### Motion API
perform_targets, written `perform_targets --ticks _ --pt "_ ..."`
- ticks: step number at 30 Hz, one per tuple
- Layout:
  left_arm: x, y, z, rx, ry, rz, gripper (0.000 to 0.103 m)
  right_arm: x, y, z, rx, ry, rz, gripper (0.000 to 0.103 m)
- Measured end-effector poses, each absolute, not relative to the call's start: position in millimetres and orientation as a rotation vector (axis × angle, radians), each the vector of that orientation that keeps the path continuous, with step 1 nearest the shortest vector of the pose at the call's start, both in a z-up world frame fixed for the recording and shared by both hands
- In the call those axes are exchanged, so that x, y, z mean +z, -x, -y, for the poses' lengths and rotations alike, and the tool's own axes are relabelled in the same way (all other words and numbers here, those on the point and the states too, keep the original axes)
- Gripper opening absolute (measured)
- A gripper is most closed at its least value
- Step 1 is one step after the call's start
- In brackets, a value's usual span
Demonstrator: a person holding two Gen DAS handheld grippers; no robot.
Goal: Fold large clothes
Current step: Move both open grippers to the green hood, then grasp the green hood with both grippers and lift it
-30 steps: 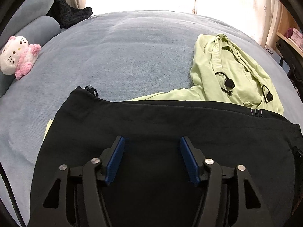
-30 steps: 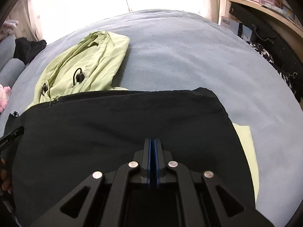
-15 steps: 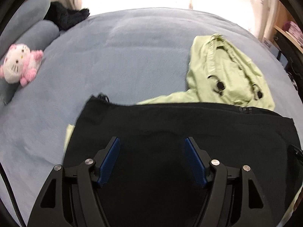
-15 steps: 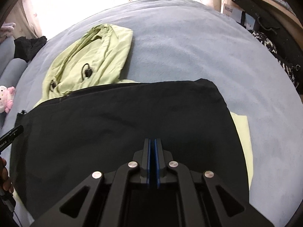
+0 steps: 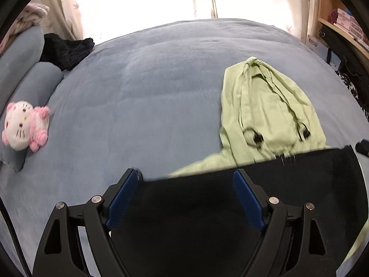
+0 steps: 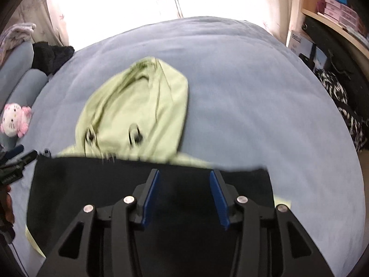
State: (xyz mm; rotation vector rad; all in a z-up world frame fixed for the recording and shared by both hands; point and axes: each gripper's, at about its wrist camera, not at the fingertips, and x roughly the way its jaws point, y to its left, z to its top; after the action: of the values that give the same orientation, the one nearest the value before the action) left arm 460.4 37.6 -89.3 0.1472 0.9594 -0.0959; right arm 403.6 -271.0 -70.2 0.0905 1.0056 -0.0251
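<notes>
Black garment (image 5: 207, 207) lies flat on the grey-blue bed (image 5: 150, 92), over the green hoodie (image 5: 265, 115) (hood poking out beyond). Left gripper (image 5: 186, 198) gapes wide, jaws just opening, gripping nothing; right gripper (image 6: 184, 194) also freshly parted, empty above the cloth.

Daylight pours through the curtained window (image 5: 147, 2) behind the bed (image 5: 161, 87), blown out to pure white with no detail in either view. The bed's grey-blue cover is evenly lit, with only soft shadows. Motion blur smears the green hoodie (image 6: 138, 113) and the far edge of the black garment (image 6: 161, 184), more so in the right wrist view. Fisheye bending curves the bed, and dark vignetting rings every corner.
</notes>
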Motion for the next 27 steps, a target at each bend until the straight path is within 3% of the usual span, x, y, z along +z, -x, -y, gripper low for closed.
perform_targets --ticks 10,26,27 --pt "-102 -577 -7 -0.146 -0.067 -1.062 0.084 -73 -521 283 -0.033 -0.183 -1.033 0.046" --pt "-192 -659 24 -0.183 -0.03 -1.165 0.083 -162 -604 288 -0.021 -0.257 -1.15 0.046" --pt "-192 -659 23 -0.19 -0.024 -1.151 0.074 -164 -605 286 -0.022 -0.256 -1.146 0.046"
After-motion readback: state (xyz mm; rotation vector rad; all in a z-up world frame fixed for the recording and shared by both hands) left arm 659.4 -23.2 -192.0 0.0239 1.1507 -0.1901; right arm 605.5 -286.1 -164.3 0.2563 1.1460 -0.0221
